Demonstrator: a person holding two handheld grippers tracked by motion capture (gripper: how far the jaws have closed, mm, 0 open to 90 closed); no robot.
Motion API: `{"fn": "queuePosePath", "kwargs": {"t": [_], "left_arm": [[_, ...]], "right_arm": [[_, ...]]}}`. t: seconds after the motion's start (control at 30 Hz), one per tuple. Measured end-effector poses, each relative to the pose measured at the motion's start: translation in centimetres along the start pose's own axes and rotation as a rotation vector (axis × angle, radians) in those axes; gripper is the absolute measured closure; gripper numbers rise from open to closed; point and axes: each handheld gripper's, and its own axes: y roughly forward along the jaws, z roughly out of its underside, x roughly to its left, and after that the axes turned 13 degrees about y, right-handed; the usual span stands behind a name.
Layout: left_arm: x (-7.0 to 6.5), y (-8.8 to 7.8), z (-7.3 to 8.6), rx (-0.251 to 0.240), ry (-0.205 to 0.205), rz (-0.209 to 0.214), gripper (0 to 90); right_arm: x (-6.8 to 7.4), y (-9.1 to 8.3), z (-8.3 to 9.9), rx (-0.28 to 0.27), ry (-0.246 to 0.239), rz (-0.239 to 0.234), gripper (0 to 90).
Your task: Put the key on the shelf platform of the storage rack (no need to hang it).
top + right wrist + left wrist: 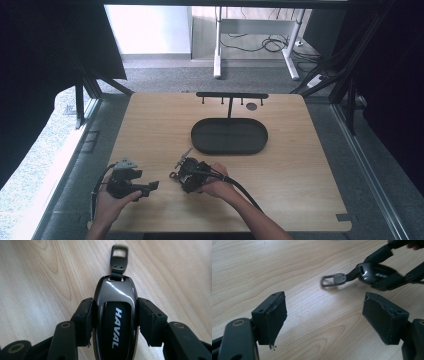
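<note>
A glossy dark car key fob (113, 292) marked HAVAL, with a short strap and a metal loop (119, 255), sits between the pads of my right gripper (116, 315), which is shut on its two sides. In the high view that right gripper (181, 167) is at the table's front middle, pointing left and away, with the metal loop (186, 154) sticking out. My left gripper (150, 187) is at the front left, open, with nothing between its pads (274, 315). In the left gripper view the key fob (374, 275) lies ahead to the right, just above the wood.
A black oval tray (200, 142) lies at the table's middle, beyond the right gripper. Behind it stands a low black rack (231, 95) with small hooks, and a small dark disc (251, 106) lies near it. The wooden table (300, 175) has dark frame posts on both sides.
</note>
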Motion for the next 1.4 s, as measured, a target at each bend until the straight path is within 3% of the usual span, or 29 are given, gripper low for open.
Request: {"fn": "queuePosePath", "kwargs": {"t": [0.5,0.8,1.4], "left_arm": [[0.1,0.0,0.1,-0.001,-0.003,-0.004,19.8],[0.0,0.1,0.0,-0.005,-0.003,-0.003,19.8],[0.0,0.3,0.0,0.003,0.003,0.0,19.8]], "right_arm": [[-1.1,-4.7,-0.5,-0.073,0.001,0.018,49.0],[-2.2,-6.4,-0.7,-0.093,0.019,0.037,49.0],[-3.7,-7.6,-1.3,-0.104,0.033,0.057,49.0]]}}
